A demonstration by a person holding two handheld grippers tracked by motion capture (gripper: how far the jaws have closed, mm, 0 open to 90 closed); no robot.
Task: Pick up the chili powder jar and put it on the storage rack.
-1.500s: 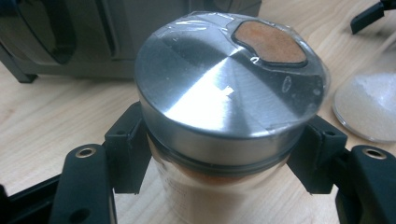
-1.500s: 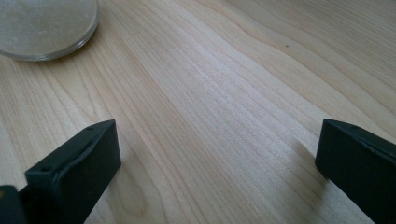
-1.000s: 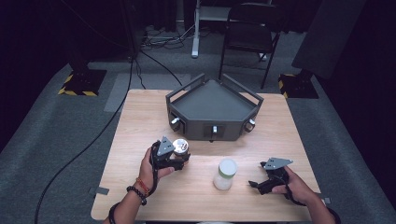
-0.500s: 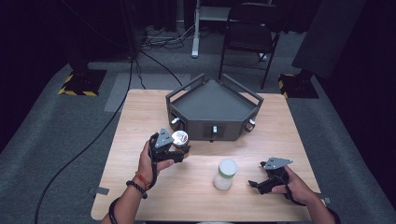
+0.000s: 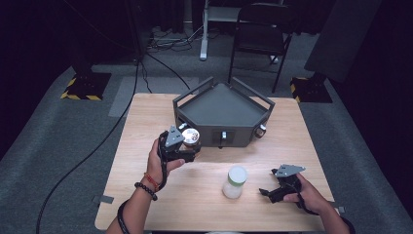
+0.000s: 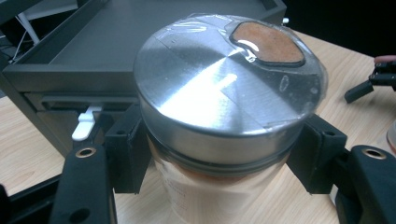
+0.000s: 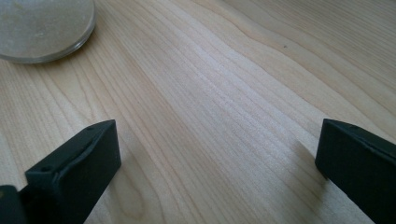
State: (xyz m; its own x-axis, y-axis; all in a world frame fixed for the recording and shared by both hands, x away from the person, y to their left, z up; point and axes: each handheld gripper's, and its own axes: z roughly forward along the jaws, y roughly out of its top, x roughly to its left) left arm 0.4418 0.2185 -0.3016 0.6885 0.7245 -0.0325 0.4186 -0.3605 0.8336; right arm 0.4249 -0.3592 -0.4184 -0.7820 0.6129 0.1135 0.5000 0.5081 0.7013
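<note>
Fingers of the left gripper [image 6: 219,154] are clamped on a jar with a shiny metal lid [image 6: 219,93], one black pad on each side just under the lid's rim; clear tape and a brownish patch sit on top of the lid. From the high view that jar [image 5: 190,137] is held above the bench [image 5: 146,122], close to the front left corner of the dark grey tray unit [image 5: 221,105], whose drawer front with a white handle shows behind it. Over on the right, the right gripper [image 5: 267,192] rests low near the bench's front edge, its fingers [image 7: 84,158] spread wide with nothing but bare wood between them. A second jar with a pale lid [image 5: 235,181] stands upright on the bench just beside that gripper, not touching it.
</note>
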